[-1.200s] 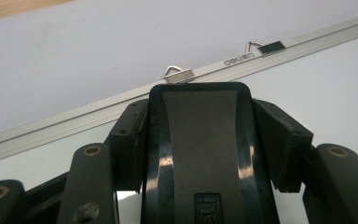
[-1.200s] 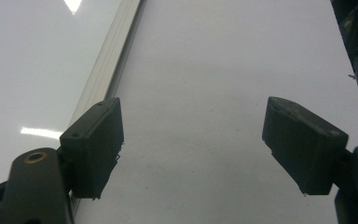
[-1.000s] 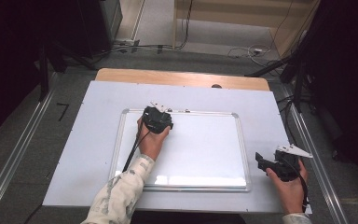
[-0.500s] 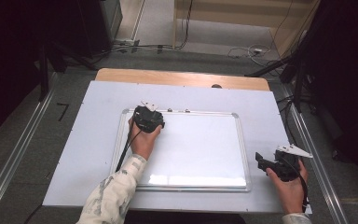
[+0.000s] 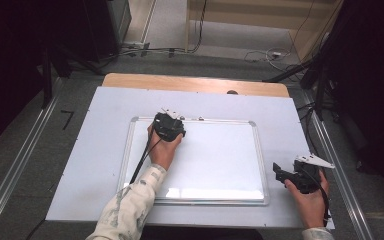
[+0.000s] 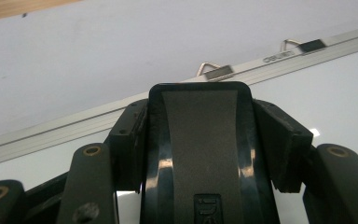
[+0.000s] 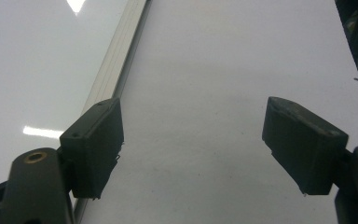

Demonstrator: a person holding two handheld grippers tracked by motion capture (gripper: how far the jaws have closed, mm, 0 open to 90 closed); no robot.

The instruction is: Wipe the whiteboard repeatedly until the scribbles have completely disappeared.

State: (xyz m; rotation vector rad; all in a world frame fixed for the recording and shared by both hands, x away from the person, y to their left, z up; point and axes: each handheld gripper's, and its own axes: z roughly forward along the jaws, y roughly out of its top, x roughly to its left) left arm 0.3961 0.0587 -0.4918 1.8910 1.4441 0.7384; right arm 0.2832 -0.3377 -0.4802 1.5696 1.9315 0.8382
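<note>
Closest to the camera in the high view, the right gripper (image 5: 286, 176) sits low near the table's front right corner, just off the right edge of the whiteboard (image 5: 215, 165). In the right gripper view its two black pads (image 7: 95, 147) are spread wide apart with nothing between them, just bare white tabletop (image 7: 200, 116), and the board's aluminium frame (image 7: 116, 65) runs up past the left pad. So that one's released and holding nothing.

A bit further in, the left forearm in a patterned sleeve (image 5: 127, 210) reaches over the board's front edge, and the left hand (image 5: 164, 150) rests above the board's upper left part.

The left gripper (image 5: 168, 125) is up by the board's far edge. In the left gripper view it's clamped tight on a black whiteboard eraser (image 6: 199, 140), which stands between the pads and pokes up past them, grey felt-looking face towards the camera. The eraser sits over the white writing surface, just short of the top frame. Can't tell if it's actually touching the board.

Beyond it, two metal hanging clips (image 6: 216, 71) sit on the top frame rail, then the white tabletop, and a strip of wooden edge (image 5: 195, 82) at the far side.
</note>
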